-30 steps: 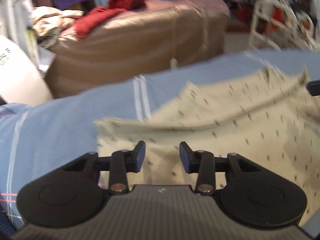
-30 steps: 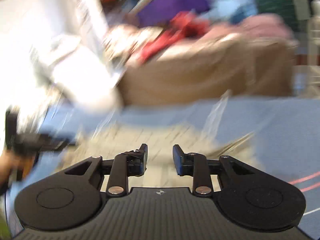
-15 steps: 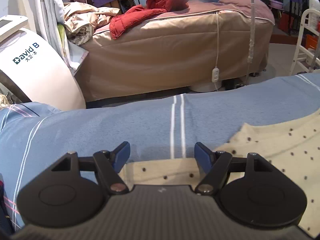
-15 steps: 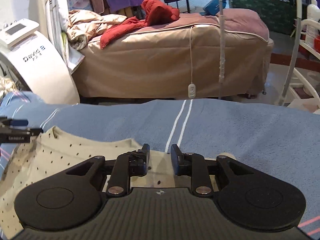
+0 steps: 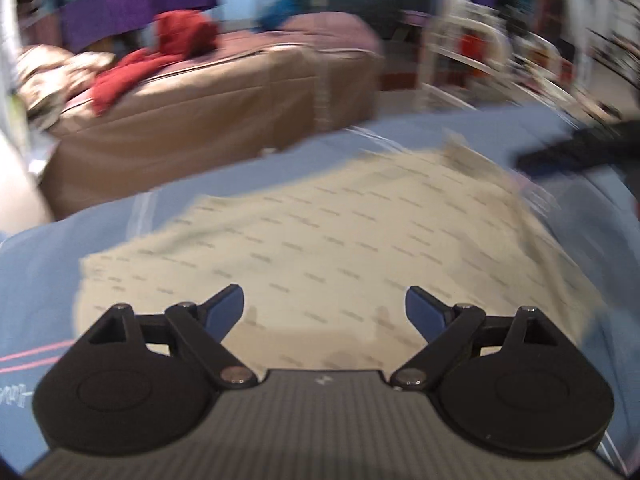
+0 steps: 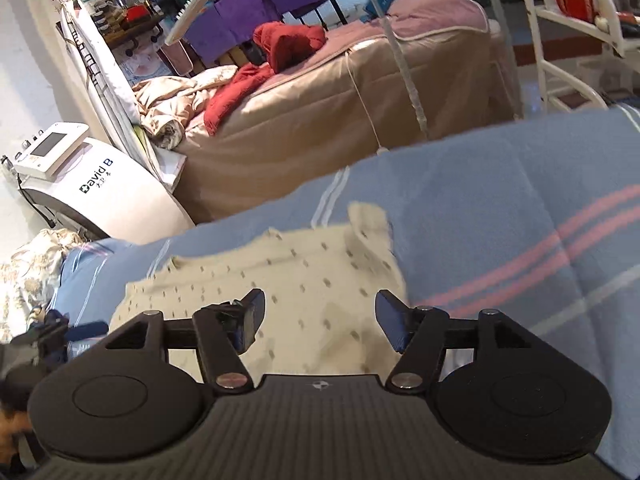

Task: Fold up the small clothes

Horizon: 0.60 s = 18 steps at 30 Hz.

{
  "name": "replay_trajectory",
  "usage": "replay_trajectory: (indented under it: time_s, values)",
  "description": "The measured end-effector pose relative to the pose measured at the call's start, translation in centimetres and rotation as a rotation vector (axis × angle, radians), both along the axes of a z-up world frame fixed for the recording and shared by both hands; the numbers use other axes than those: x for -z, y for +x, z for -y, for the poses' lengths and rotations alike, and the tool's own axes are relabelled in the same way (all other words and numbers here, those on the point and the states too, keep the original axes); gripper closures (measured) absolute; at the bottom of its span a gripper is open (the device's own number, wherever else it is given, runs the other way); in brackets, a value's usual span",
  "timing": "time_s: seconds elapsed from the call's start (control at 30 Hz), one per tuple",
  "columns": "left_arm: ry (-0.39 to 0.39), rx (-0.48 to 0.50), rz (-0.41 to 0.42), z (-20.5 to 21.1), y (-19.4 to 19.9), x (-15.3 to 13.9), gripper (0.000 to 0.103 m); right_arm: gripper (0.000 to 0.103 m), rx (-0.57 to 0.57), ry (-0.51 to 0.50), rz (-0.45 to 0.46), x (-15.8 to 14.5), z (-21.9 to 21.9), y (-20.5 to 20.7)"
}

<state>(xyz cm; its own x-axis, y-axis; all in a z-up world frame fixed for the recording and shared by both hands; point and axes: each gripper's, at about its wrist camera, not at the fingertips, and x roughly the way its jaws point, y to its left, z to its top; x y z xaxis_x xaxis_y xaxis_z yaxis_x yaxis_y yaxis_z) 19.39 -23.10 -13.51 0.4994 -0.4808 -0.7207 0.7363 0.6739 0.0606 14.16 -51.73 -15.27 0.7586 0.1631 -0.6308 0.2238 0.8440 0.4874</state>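
Garment: we see a cream dotted cloth (image 5: pixel 328 240) lying across the middle of the left wrist frame, and lower centre of the right wrist frame (image 6: pixel 288 280), spread on a blue blanket (image 6: pixel 500 208).
Lay: mostly flat; one corner flicked up at its upper right in the right view. The left view is blurred, so we cannot read its edges well there.
Left gripper (image 5: pixel 324 308): jaws wide, having just been opening; nothing between them, the cloth lies below.
Right gripper (image 6: pixel 318 320): jaws wide, likewise just opened; nothing gripped, pads clear of the fabric.
Handling: we judge it light, thin and limp. It will sag and crease when lifted, and may drag or slide on the blanket.
Where to hold: we would pinch at edges or corners, one gripper each, taking a single layer near the hem rather than mid-panel.
Risk: catching the blanket along with the cloth; the raised corner folding under.
Background: a brown bed (image 6: pixel 340 112) with a red garment (image 6: pixel 280 48), upper frame, apart from the work.
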Motion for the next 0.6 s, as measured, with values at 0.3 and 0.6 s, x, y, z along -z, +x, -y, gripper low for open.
replay_trajectory:
  time_s: [0.3, 0.6]
  values:
    - [0.234, 0.373, 0.413, 12.5, -16.2, 5.3, 0.028, 0.000, 0.034, 0.122, -0.009, 1.7, 3.0, -3.5]
    - [0.252, 0.371, 0.306, 17.2, -16.0, 6.8, 0.090, 0.000, -0.011, 0.195, -0.012, 3.2, 4.2, -2.0]
